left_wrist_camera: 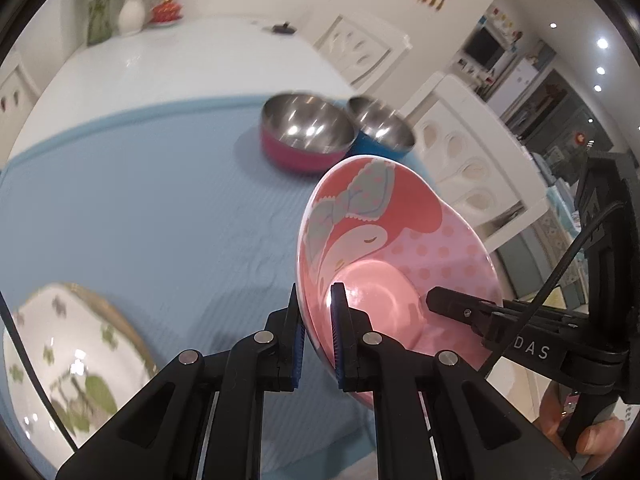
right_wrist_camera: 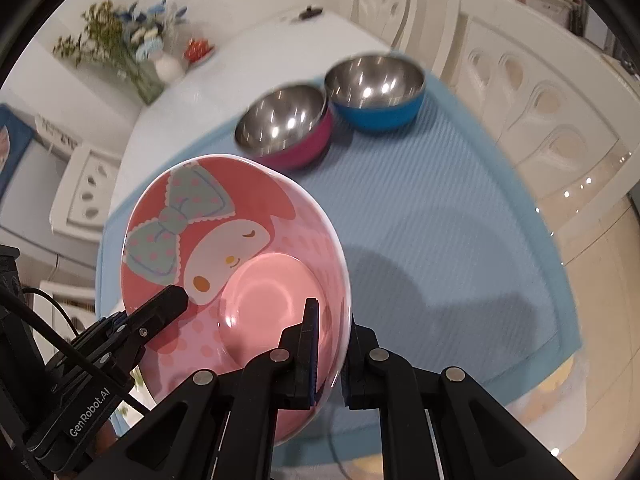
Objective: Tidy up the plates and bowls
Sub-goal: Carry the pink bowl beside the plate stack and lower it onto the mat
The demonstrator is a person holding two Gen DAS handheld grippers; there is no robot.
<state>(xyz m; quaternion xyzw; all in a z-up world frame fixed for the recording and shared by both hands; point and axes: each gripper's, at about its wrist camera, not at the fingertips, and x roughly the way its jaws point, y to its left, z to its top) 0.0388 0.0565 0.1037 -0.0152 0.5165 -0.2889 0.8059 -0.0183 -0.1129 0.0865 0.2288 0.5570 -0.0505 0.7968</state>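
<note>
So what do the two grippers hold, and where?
Both grip the pink bowl by its rim: left gripper, right gripper, on opposite sides.

Left gripper: black linkage arms, silver rivets, blue ribbed pads.
Right gripper: same black build, blue pads; white lettering on its side.
Cable: thin, black.

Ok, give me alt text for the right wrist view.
Both grippers clamp opposite rims of a pink cartoon bowl, right gripper near, left gripper entering from the left. Behind, a magenta steel bowl and blue steel bowl sit on a blue mat.
</note>
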